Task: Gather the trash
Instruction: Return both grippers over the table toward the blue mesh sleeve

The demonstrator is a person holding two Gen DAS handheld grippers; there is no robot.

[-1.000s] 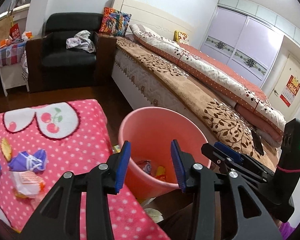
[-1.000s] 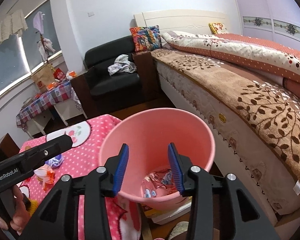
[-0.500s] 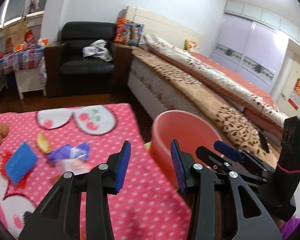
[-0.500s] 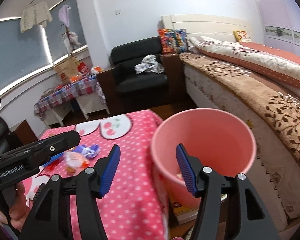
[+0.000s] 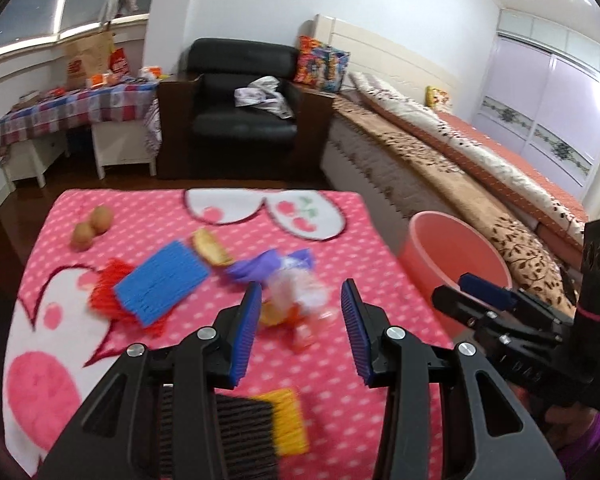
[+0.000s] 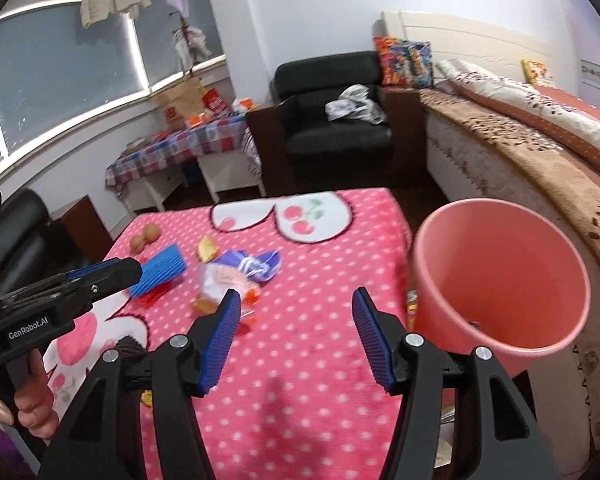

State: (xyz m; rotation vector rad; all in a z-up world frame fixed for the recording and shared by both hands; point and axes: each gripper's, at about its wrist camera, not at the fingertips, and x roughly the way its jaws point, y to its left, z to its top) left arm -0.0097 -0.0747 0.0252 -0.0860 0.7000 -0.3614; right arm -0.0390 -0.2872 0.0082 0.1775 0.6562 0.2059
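Both the left gripper (image 5: 300, 320) and right gripper (image 6: 296, 332) are held released above the table (image 6: 300, 400); wrappers (image 5: 296, 296) lie beside the bucket (image 6: 500, 280).

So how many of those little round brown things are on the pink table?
2. The round brown things sit touching each other near the far left corner of the pink table, beyond the blue scrubber. More may be hidden behind the grippers.
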